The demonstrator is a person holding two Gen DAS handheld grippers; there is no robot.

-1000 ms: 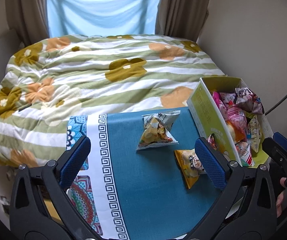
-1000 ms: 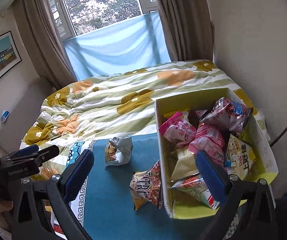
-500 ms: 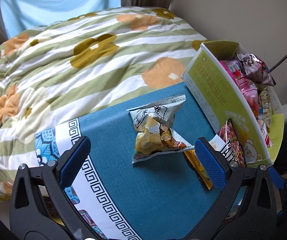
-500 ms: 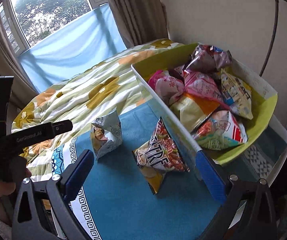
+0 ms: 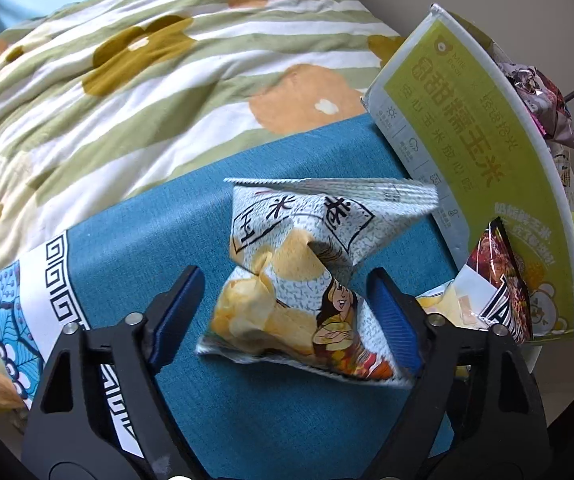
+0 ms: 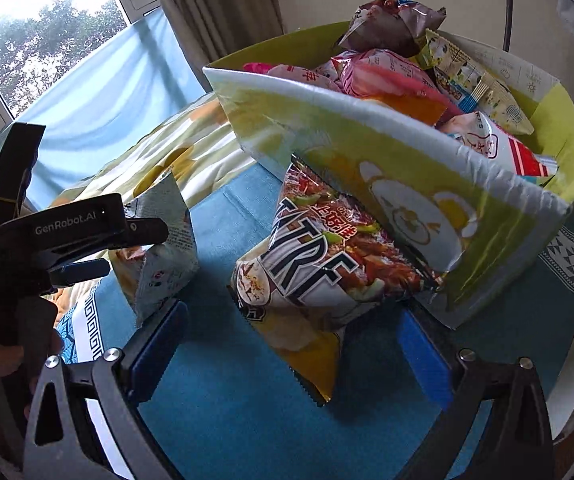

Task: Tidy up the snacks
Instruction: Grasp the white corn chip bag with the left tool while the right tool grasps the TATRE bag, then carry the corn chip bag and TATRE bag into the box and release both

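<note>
The white corn-chip bag [image 5: 299,280] lies on the blue-clothed counter [image 5: 159,232], straight ahead at twelve o'clock from the left gripper [image 5: 287,312]. Its fingers [image 5: 175,312] straddle the bag's near, lower end, one at nine o'clock and one at three. They have just been closing and now stand half-wide; the three o'clock finger looks to be touching the bag's edge while the nine o'clock one is just clear, so the bag is not yet pinched. The bag's long axis runs from about seven o'clock up to one o'clock, its sealed top edge nearly touching the green cardboard box [image 5: 467,152].

The right gripper [image 6: 287,344] hangs over the red-and-white chip bag [image 6: 319,256], which leans against the box wall [image 6: 367,152] at twelve o'clock. Its fingers [image 6: 155,352] are spread wide on either side of the bag's yellow bottom corner, touching nothing. The box at one o'clock already holds many packets.

Each hand is nearer its own bag; the left seems closer to gripping.
</note>
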